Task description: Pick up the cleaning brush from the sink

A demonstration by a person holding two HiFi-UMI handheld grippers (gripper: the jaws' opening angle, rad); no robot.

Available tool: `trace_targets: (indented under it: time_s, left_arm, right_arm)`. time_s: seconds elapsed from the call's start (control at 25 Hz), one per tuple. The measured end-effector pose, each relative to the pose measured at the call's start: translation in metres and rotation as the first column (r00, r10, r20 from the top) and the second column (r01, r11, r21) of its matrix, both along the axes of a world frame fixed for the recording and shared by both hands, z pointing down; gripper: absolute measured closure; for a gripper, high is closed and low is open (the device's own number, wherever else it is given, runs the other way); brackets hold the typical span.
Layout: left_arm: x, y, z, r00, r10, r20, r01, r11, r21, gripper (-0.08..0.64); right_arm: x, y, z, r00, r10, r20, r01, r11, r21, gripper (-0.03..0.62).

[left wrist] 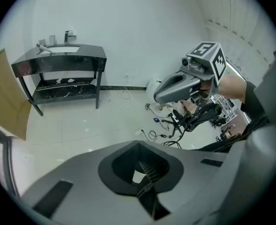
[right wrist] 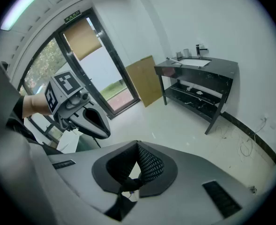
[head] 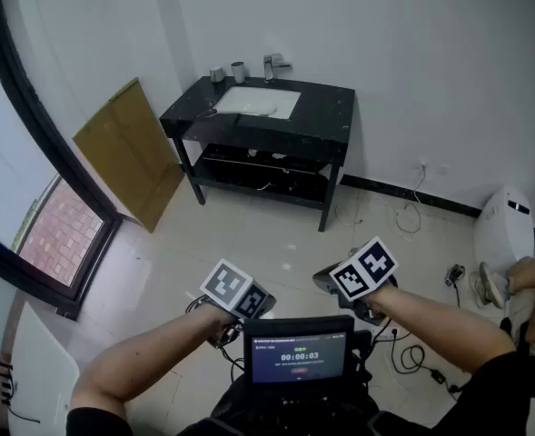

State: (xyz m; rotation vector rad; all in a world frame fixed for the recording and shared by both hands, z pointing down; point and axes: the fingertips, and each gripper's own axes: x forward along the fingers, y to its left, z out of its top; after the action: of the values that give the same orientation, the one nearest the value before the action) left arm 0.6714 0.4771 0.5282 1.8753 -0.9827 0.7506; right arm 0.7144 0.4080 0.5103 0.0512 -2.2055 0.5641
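— Cleaning brush (left wrist: 43, 48): is it in a gripper?
— No. The left gripper (left wrist: 145, 173) and right gripper (right wrist: 137, 168) are both clenched on nothing, held over the white floor (head: 276, 243). Well away, a slim pale thing, seemingly the brush, lies on the black counter (head: 326, 107) by the left edge of the sink (head: 253, 103).

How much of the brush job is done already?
Nothing is done yet. The sink is across the room in the black table, and the brush is too far off to pick out. In hand: nothing; the left gripper and right gripper are both shut and empty. Left to do: walk over, find the brush, grab it and lift it.
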Motion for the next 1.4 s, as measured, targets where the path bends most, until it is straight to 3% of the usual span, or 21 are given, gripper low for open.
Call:
trace_targets:
  time_s: [0.28,0.52,0.68,0.92,1.04,1.2,1.4]
  left_arm:
    - [-0.066,-0.004,0.001,1.0,0.017,0.016,-0.018,1.0,0.017,0.548]
    - [-0.149,-0.043,-0.011,0.996,-0.081,0.025,0.079,0.992,0.096,0.548]
    - [-0.196,-0.099,-0.022,0.992,-0.125,0.005,0.123,0.983,0.137,0.548]
    - [-0.274,-0.198,-0.079,0.973,-0.228,-0.02,0.226,0.939,0.261,0.548]
    - [-0.333,-0.275,-0.109,0.965,-0.261,-0.011,0.25,0.911,0.328,0.548]
    - [-0.411,-0.34,-0.122,0.954,-0.297,-0.032,0.289,0.889,0.356,0.548]
    - [-0.533,-0.404,-0.144,0.957,-0.291,0.004,0.263,0.87,0.416,0.548]
  right_arm:
    - [-0.067,-0.003,-0.002,0.999,0.006,0.032,-0.006,1.0,-0.016,0.581]
    - [-0.14,-0.035,-0.011,0.989,0.089,0.119,-0.088,0.996,-0.014,0.581]
    - [-0.186,-0.099,-0.032,0.983,0.091,0.159,-0.096,0.995,0.023,0.581]
    - [-0.267,-0.186,-0.071,0.976,0.007,0.219,-0.034,0.992,0.119,0.581]
    - [-0.322,-0.255,-0.086,0.972,-0.019,0.233,-0.014,0.99,0.139,0.581]
    - [-0.401,-0.325,-0.104,0.958,0.046,0.284,-0.076,0.993,0.095,0.581]
    - [-0.52,-0.379,-0.123,0.962,0.051,0.269,-0.101,0.979,0.176,0.581]
